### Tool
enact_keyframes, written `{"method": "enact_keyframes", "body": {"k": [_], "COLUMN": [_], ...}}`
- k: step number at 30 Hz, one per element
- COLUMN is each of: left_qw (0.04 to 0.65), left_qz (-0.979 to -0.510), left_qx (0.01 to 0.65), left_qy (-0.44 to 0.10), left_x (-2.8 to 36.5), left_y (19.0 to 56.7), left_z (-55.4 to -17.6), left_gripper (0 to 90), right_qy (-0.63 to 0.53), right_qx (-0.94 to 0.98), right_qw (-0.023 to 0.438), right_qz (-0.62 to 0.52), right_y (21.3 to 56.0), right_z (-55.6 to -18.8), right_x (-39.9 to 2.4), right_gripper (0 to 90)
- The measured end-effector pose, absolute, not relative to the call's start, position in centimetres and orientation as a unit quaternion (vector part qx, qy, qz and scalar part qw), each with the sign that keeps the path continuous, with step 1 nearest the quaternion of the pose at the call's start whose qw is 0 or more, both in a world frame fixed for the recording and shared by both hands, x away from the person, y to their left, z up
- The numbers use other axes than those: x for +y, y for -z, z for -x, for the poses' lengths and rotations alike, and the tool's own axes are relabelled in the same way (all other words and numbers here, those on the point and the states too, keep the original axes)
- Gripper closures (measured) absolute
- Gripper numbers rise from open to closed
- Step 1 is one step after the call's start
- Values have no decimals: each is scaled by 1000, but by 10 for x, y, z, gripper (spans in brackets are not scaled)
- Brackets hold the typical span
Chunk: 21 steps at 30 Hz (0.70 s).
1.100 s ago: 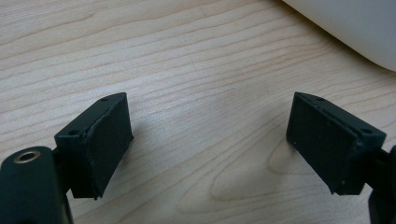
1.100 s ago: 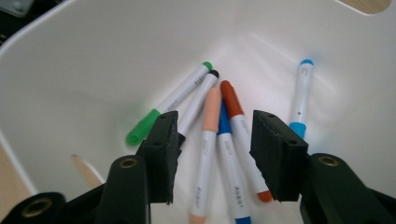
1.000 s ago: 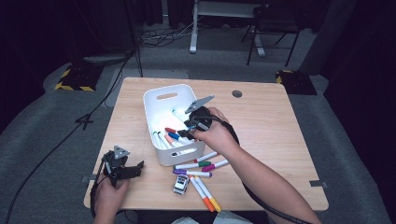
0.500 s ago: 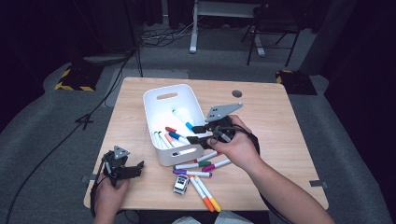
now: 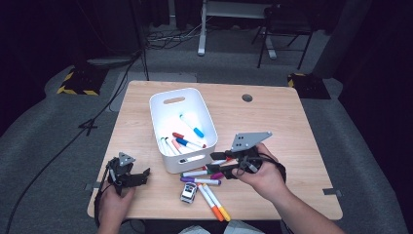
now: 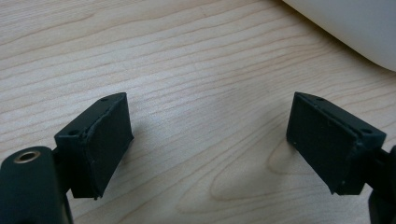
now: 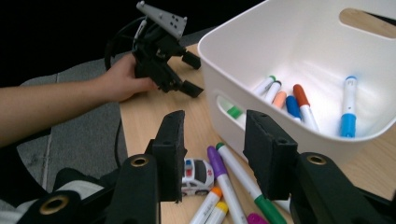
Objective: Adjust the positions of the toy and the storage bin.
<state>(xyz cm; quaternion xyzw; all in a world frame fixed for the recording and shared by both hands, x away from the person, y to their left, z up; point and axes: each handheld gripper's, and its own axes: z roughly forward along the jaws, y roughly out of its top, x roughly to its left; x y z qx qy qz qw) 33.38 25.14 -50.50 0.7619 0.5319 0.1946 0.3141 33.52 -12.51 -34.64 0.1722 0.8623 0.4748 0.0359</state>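
Note:
A white bin (image 5: 166,112) stands mid-table and holds several markers (image 5: 185,141), with a blue-capped one (image 5: 192,126) lying apart. More loose markers (image 5: 200,181) and a small toy car (image 5: 188,191) lie in front of the bin. My right gripper (image 5: 218,165) hovers over those loose markers with its jaws pointing left. Its jaws have just been closing, but they are still open with nothing between them (image 7: 215,126). My left gripper (image 5: 139,176) rests at the front left corner, open over bare wood (image 6: 208,107).
The wooden table (image 5: 282,122) has a round cable hole (image 5: 247,97) at the back right. An orange and a yellow marker (image 5: 214,202) lie near the front edge. The bin's corner (image 6: 355,28) is just beyond the left jaws. The person's left hand (image 7: 123,81) holds the left gripper (image 7: 189,74).
The right gripper has drawn back from above the bin toward the front edge and now sits over the loose markers, its jaws narrower. The left gripper has stayed put.

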Motion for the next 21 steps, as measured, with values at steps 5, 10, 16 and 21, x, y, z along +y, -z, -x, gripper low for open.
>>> {"method": "enact_keyframes", "body": {"k": [5, 10, 16, 21], "left_qw": [314, 314, 314, 314], "left_qz": [-762, -762, -762, -762], "left_qx": [532, 532, 532, 532], "left_qy": [-195, -194, -193, -194], "left_x": [251, 251, 251, 251], "left_y": [505, 505, 505, 505], "left_z": [-334, -334, -334, -334], "left_gripper": [145, 145, 145, 145], "right_qy": [-456, -435, -409, -388], "right_qx": [873, 882, 890, 898], "right_qw": [25, 2, -12, -17], "right_qz": [-169, -182, -201, -205], "right_y": [367, 401, 434, 456], "right_z": [-322, -322, -322, -320], "right_x": [-129, -131, -134, -138], "right_gripper": [585, 586, 589, 589]}}
